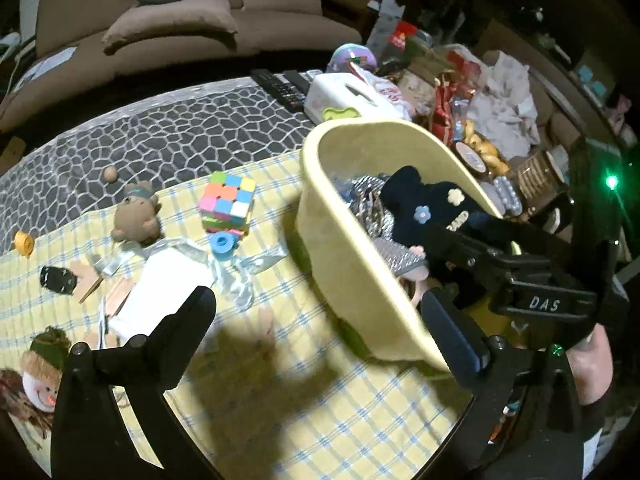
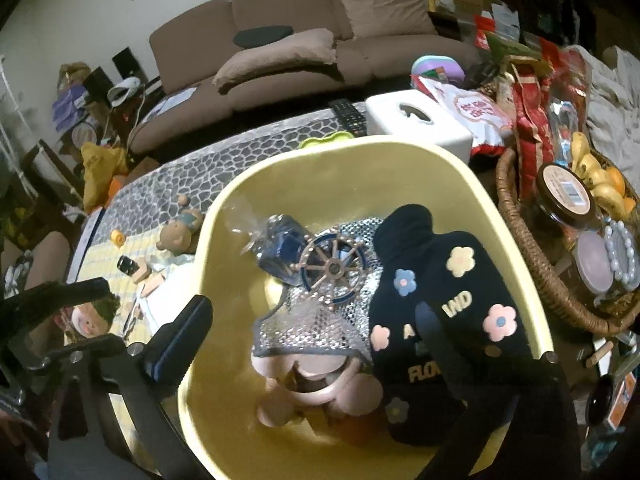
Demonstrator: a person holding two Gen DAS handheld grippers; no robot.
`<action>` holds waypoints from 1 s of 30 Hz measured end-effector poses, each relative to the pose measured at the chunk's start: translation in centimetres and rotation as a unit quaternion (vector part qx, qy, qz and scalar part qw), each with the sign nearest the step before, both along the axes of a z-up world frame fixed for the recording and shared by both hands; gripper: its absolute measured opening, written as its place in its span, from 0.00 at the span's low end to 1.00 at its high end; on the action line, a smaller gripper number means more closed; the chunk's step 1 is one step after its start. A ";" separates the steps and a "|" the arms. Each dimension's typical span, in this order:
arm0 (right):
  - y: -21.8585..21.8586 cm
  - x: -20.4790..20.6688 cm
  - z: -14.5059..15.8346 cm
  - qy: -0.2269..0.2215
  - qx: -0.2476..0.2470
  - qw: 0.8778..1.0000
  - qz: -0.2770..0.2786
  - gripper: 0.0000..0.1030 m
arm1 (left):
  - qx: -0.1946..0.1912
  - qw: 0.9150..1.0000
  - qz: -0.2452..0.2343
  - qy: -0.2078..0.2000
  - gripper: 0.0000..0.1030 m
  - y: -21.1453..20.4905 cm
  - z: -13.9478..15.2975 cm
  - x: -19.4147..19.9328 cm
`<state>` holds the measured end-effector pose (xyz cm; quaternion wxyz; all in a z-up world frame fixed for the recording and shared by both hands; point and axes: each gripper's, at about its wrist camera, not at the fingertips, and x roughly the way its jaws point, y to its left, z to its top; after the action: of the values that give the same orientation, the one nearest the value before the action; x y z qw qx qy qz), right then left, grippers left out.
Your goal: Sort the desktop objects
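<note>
On the checked yellow cloth (image 1: 280, 400), at two o'clock from the left gripper (image 1: 320, 332), sits a pale yellow tub (image 2: 400, 152), smooth and round-rimmed, holding a navy flowered pouch (image 2: 460, 288), silver mesh and a wheel trinket (image 2: 334, 266). Left gripper spread wide, empty; right gripper (image 2: 312, 320) likewise splayed over the tub, grasping nothing.

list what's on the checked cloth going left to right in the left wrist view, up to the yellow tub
orange piece → black car key → brown bear toy → white packet → blue spool and, above it, puzzle cube → yellow tub
</note>
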<state>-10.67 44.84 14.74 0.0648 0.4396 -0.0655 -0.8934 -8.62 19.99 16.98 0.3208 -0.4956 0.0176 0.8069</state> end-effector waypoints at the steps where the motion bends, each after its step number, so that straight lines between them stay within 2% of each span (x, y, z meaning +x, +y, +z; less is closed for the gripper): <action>1: -0.4 0.0 0.0 0.000 0.004 1.000 0.003 1.00 | -0.001 1.000 0.002 0.000 1.00 -0.3 0.0 0.2; 5: -2.0 0.2 0.5 0.008 0.005 1.000 0.010 1.00 | -0.007 1.000 0.009 0.018 1.00 -2.5 0.1 1.8; 9: -4.6 0.4 1.0 0.017 0.018 0.999 0.029 1.00 | -0.020 0.998 0.040 0.038 1.00 -5.7 -0.3 3.3; 18: -10.5 0.4 0.9 0.020 0.037 0.996 0.076 1.00 | -0.009 0.993 0.114 0.034 1.00 -12.9 -2.3 3.8; 30: -14.9 0.0 0.1 0.017 0.044 0.994 0.099 1.00 | -0.012 0.987 0.160 0.032 1.00 -18.4 -5.2 3.9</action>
<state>-10.70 29.93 14.83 0.1349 0.4307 0.0186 -0.8922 -4.71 1.56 11.80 0.1812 -0.4695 -0.0418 0.8632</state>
